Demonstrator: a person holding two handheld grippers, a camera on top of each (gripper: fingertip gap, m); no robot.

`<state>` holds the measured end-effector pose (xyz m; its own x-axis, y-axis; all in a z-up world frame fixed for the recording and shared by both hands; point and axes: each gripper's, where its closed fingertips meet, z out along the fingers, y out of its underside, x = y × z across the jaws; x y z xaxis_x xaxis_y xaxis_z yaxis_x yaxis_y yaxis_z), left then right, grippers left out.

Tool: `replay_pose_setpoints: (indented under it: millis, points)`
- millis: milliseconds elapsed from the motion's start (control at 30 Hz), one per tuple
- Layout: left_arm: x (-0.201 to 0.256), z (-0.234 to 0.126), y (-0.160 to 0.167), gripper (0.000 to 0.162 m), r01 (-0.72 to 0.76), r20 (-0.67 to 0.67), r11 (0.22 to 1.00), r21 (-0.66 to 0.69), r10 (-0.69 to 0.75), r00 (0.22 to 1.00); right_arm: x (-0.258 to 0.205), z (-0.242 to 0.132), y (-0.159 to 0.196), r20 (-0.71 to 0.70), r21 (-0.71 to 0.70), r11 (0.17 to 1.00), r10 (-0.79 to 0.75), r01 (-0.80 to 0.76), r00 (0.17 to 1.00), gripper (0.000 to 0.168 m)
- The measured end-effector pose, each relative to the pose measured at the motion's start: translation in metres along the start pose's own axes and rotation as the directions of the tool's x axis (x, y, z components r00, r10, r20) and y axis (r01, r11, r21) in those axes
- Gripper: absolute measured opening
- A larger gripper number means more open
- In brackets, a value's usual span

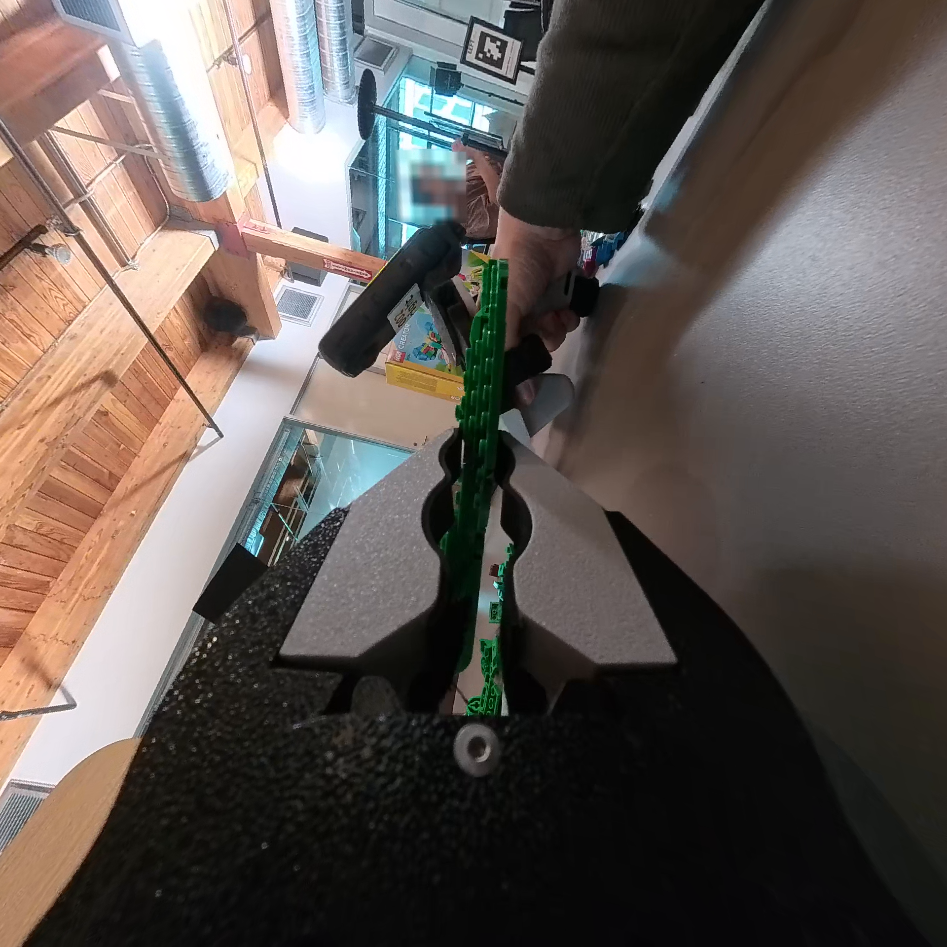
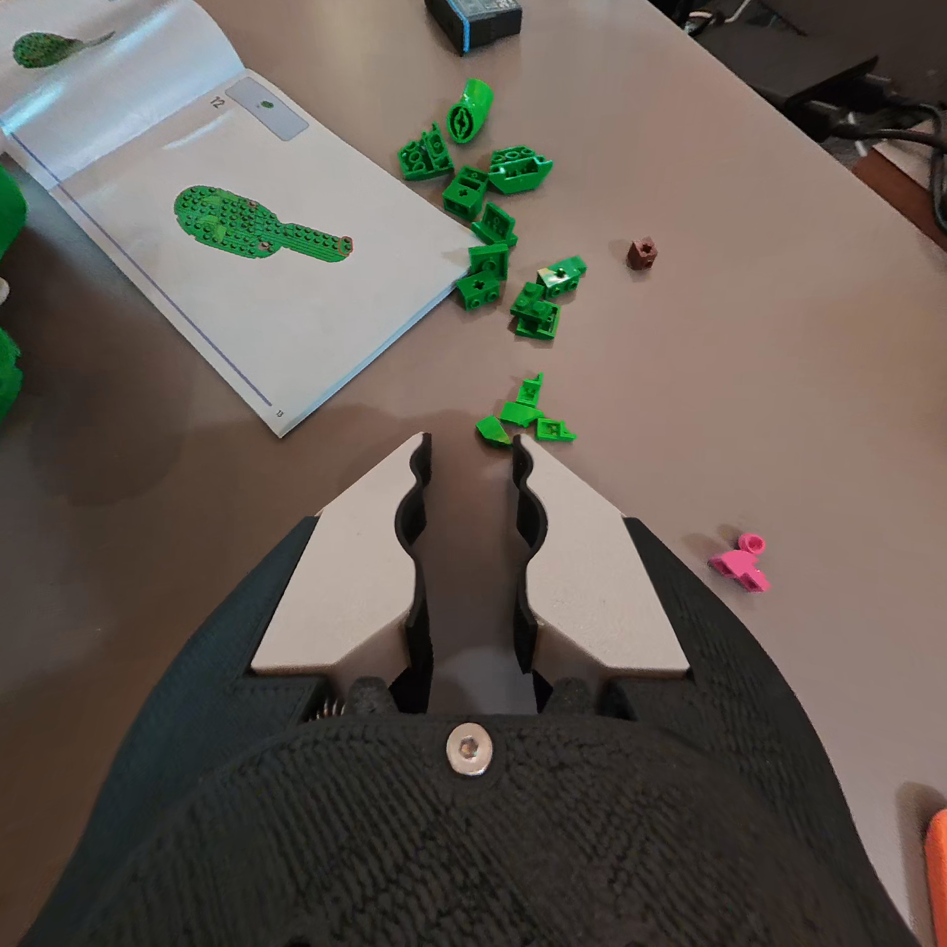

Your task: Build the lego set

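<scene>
Grey-brown and smooth, the worktop (image 2: 743, 358) fills the right wrist view, while the left wrist view is tipped sideways toward wooden ceiling planks (image 1: 92, 358) and silver ducts (image 1: 179, 128).

Nearest to us in the right wrist view, the right hand-held gripper (image 2: 470, 439) hovers over the worktop with its fingers apart and nothing between them. Just beyond its right fingertip lie a few small green pieces (image 2: 528, 415). Off to the right sits a pink piece (image 2: 740, 563), well apart from the rest. Farther on we find a loose pile of green bricks (image 2: 492, 205), with a single brown brick (image 2: 641, 252) to its right. Left of the pile, an open instruction booklet (image 2: 287, 307) lies flat, touching the nearest bricks. At the far edge rests a dark box with a blue stripe (image 2: 474, 23).

In the left wrist view, the left hand-held gripper (image 1: 479, 440) is clamped on a flat green lego plate assembly (image 1: 481, 369), seen edge-on and raised off the worktop. Past it a person's hand (image 1: 538, 271) in an olive sleeve (image 1: 615, 112) grips what seems to be the other gripper's handle, though the plate partly hides it. Behind stands a yellow lego box (image 1: 420, 376).
</scene>
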<state>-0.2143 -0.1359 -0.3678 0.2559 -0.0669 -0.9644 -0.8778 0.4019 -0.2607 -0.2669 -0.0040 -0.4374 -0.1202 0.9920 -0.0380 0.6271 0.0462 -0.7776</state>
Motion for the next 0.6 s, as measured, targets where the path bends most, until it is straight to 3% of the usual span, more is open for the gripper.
replay_pose_setpoints:
  millis: [133, 600]
  points:
    - [0.0005, 0.0004, 0.0010, 0.009, 0.000, -0.002, 1.000, 0.000, 0.000, 1.000, -0.0054, 0.0001, 0.0004, 0.023, -0.002, 1.000, -0.028, 0.029, 0.999, 0.023]
    - [0.0045, 0.0025, 0.0024, 0.009, -0.016, -0.016, 1.000, 0.003, 0.016, 1.000, 0.0009, 0.0008, -0.0002, -0.014, -0.003, 1.000, -0.015, 0.015, 1.000, 0.019]
